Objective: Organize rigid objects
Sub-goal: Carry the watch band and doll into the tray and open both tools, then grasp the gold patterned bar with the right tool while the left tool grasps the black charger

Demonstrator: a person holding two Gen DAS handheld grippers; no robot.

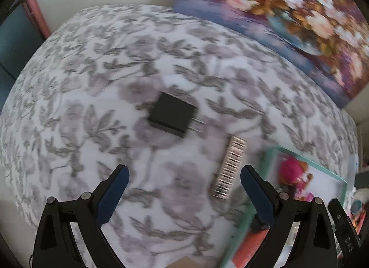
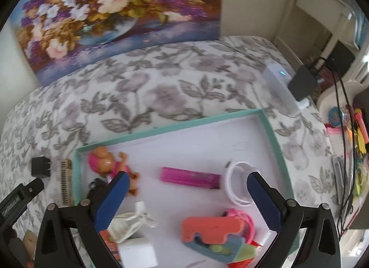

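Soft, even daylight fills my views; motion blur smears the grey floral bedspread, and fisheye bending darkens the corners.

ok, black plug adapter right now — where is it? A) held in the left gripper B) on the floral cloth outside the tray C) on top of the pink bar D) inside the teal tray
B. The black plug adapter lies on the floral cloth, ahead of the open left gripper and outside the teal tray, with the barcode strip between it and the tray.
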